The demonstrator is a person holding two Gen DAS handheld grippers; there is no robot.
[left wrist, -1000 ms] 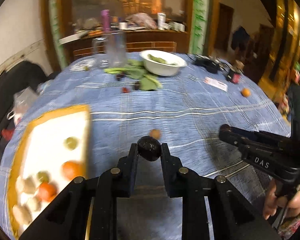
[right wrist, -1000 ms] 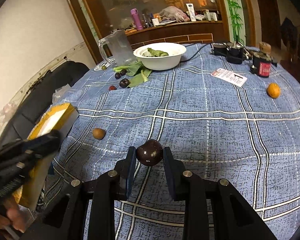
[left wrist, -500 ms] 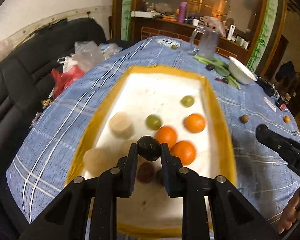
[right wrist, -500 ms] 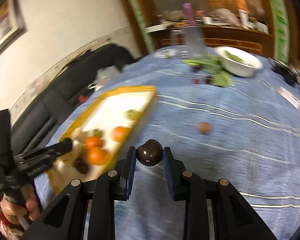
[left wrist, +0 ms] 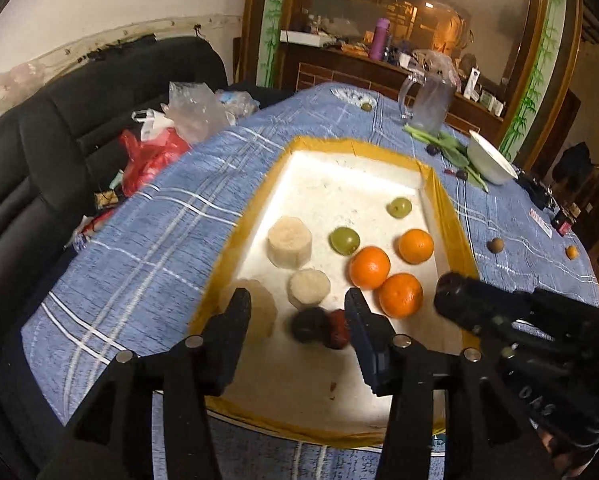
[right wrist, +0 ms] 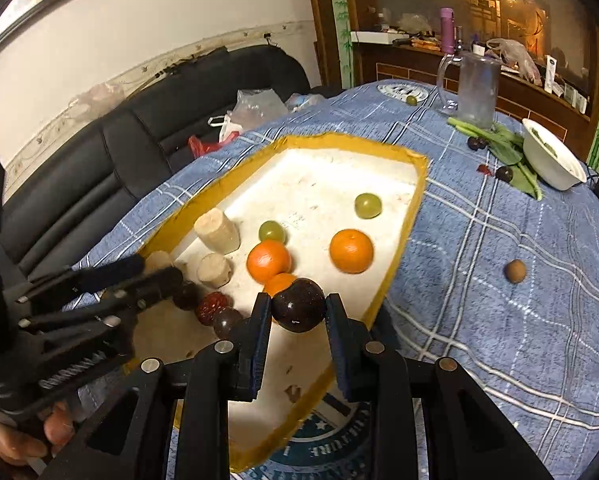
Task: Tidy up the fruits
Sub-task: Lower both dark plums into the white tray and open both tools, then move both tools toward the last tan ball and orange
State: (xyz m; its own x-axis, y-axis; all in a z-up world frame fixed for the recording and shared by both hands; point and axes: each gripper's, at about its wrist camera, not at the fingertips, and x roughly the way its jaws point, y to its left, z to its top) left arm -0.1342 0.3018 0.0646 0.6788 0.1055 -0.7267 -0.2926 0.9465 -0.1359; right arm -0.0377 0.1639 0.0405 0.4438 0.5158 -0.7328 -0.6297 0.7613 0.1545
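Over tray (left wrist: 451, 216): left fingers (left wrist: 235, 312) spread, empty; right fingers (right wrist: 261, 312) clamp plum (right wrist: 298, 309).

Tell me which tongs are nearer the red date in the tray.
Left. The open left tongs hang right over the red date; the right tongs, shut on a dark plum, sit off to its side.

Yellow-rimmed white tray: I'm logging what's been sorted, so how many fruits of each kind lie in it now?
Round orange tangerines: 3
Small green grapes: 2
Pale cut cylinder chunks: 3
Dark purple round fruits: 2
Red wrinkled date: 1
Total: 11, not counting the glossy dark plum clamped in the right gripper.
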